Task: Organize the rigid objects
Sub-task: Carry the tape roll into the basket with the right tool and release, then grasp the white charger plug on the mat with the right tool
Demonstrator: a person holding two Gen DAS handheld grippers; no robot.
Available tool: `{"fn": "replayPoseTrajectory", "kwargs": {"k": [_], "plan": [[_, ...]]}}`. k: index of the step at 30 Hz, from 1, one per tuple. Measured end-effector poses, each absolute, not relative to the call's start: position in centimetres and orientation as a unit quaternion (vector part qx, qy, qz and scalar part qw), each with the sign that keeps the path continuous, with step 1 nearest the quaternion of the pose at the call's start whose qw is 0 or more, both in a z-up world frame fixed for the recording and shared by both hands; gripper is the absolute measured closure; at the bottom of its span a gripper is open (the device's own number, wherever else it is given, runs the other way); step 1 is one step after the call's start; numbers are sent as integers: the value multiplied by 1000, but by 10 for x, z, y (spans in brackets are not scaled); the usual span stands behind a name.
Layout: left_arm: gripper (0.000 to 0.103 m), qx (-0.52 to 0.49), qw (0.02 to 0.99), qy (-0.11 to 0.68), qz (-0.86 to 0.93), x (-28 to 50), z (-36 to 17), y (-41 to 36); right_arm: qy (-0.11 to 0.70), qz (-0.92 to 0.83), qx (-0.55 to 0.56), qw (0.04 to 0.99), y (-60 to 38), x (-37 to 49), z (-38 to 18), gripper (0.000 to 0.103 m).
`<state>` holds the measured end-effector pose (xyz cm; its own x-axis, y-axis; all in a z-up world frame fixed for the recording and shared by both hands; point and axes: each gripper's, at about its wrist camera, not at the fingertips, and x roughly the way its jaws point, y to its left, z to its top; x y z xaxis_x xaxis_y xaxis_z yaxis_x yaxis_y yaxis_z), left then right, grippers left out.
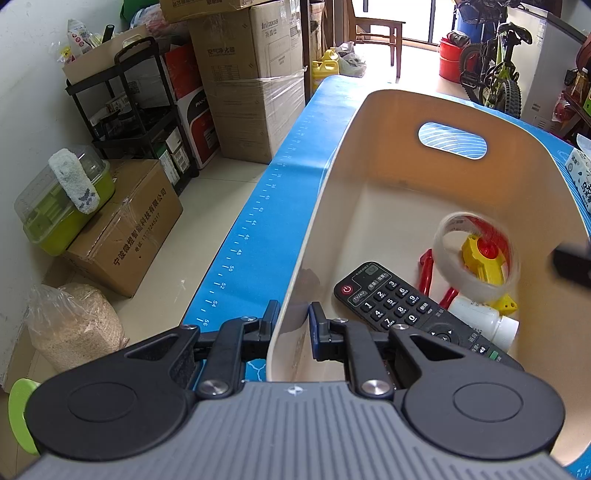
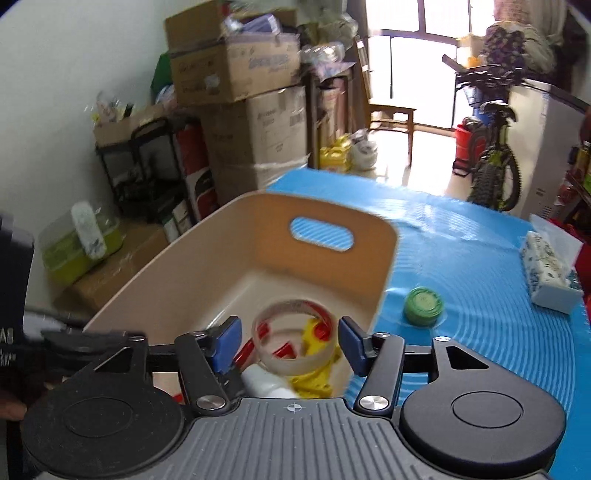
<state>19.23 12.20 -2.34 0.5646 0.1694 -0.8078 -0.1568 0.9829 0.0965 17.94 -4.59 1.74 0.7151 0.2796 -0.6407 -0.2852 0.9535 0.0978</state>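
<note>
While left jaws clamp the bin (image 1: 332,177) rim, open mat (image 2: 480,266) lies rightward.

- Stacked cardboard boxes (image 1: 255,74) against the white wall — some wrapped in clear film.
- A black wheeled shelf cart (image 1: 136,110) beside them.
- A green lidded container (image 1: 62,206) on a floor carton, a pale roller draped over it.
- A bag of wood shavings (image 1: 74,325) on the tiles.
- A child's bicycle (image 1: 495,70) near the bright doorway — a wooden chair (image 1: 376,33) beyond.

A blue mat-covered table (image 2: 480,266) carries a beige bin (image 2: 207,236), green tin (image 2: 423,305) and tissue pack (image 2: 550,273).
</note>
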Motion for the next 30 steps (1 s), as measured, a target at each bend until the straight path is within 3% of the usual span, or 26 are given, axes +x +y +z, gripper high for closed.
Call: {"fn": "replayPoseTrajectory", "kwargs": {"k": [13, 30], "plan": [[85, 6, 885, 457, 91, 192, -23, 122, 327, -10, 65, 943, -158, 195, 1, 13], [84, 6, 884, 457, 95, 191, -24, 122, 399, -65, 60, 913, -224, 205, -78, 6]]}}
